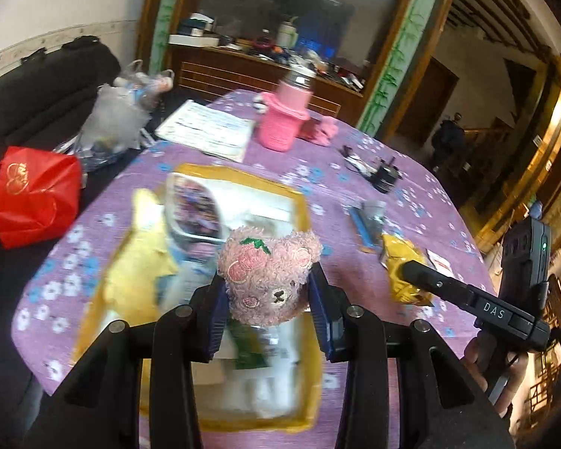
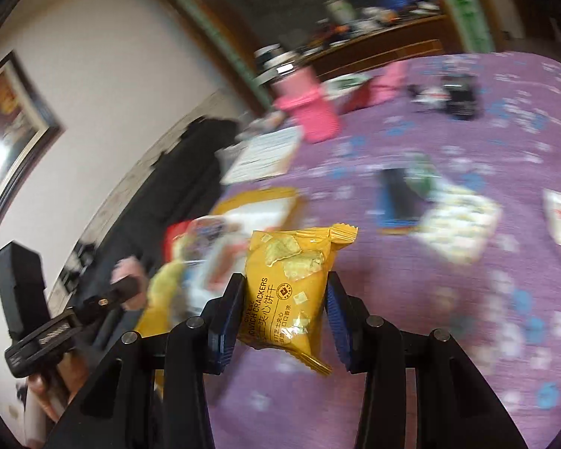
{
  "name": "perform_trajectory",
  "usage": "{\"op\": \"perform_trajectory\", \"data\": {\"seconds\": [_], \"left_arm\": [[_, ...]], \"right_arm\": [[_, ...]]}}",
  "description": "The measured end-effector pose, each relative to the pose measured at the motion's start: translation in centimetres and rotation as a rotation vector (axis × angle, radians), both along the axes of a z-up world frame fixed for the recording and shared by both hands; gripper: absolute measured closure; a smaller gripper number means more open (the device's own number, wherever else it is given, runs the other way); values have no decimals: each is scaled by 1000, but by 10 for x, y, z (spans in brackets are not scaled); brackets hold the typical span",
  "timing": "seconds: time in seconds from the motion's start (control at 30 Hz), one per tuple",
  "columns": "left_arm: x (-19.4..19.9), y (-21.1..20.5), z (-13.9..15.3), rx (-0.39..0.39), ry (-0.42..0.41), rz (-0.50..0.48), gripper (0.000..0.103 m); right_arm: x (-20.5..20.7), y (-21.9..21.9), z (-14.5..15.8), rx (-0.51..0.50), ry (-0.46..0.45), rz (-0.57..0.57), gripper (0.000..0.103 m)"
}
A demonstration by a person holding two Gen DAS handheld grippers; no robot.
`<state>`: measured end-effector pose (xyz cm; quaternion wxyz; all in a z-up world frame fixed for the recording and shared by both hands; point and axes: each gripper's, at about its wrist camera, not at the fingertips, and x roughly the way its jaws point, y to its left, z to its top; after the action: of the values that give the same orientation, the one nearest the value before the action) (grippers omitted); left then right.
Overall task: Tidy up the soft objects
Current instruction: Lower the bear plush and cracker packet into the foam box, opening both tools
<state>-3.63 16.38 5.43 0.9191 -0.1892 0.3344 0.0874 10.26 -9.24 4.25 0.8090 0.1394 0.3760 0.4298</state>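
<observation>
My left gripper (image 1: 267, 292) is shut on a pink plush bear (image 1: 269, 280) and holds it above a yellow-rimmed box (image 1: 303, 205) on the purple flowered tablecloth (image 1: 355, 187). The box holds a yellow plush (image 1: 138, 254) and packets. My right gripper (image 2: 284, 299) is shut on a yellow cracker packet (image 2: 288, 280), held above the cloth right of the box (image 2: 258, 202). In the left wrist view the right gripper (image 1: 407, 269) shows with the packet (image 1: 404, 258) at the right.
A pink bottle sleeve (image 1: 284, 119), a paper sheet (image 1: 209, 131), a black charger (image 1: 383, 177) and small packets (image 1: 366, 220) lie on the table. A red bag (image 1: 33, 194) and a clear bag (image 1: 112, 119) sit on the dark sofa at the left.
</observation>
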Motion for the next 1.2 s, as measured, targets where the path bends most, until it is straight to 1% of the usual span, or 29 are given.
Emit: {"op": "perform_trajectory", "data": {"seconds": [0.1,0.17,0.3,0.43,0.5,0.53,0.57,0.6,0.63,0.7,0.73,0.77,0.83,0.93,1.07,1.2], "left_arm": [[-3,17,-10,8,31,25,66],[-3,28,-18,-1,48,44,66],[4,35,-30,8,75,52,66],[9,38,-42,19,111,56,64],[10,35,-46,44,115,58,60],[10,33,-46,55,113,55,55],[10,32,-46,54,110,49,50],[9,33,-46,38,102,46,47],[7,35,-45,23,89,49,42],[0,37,-39,0,46,70,41],[-2,37,-35,-5,28,74,39],[-5,37,-31,-8,7,75,34],[-12,34,-20,-1,-36,75,30],[-16,23,-10,27,-69,68,30],[-12,-4,-3,46,-71,-7,30],[3,-36,5,28,-76,-116,30]], "right_arm": [[-4,48,9,-15,-14,73,61],[-4,74,12,-22,-12,113,61],[-2,121,15,-65,-53,143,61],[4,159,7,-100,-53,165,60],[4,170,5,-115,-70,156,56],[4,173,4,-115,-75,148,53],[4,176,3,-112,-68,145,45],[5,178,2,-108,-56,142,35],[6,178,1,-95,-42,142,32],[6,168,2,-45,-27,153,24],[6,164,5,-15,-23,158,23],[6,159,6,-3,-23,153,23],[6,148,11,27,-27,144,22],[5,130,15,46,-30,130,22],[8,94,13,66,-28,99,21],[18,37,9,61,-7,36,19]]}}
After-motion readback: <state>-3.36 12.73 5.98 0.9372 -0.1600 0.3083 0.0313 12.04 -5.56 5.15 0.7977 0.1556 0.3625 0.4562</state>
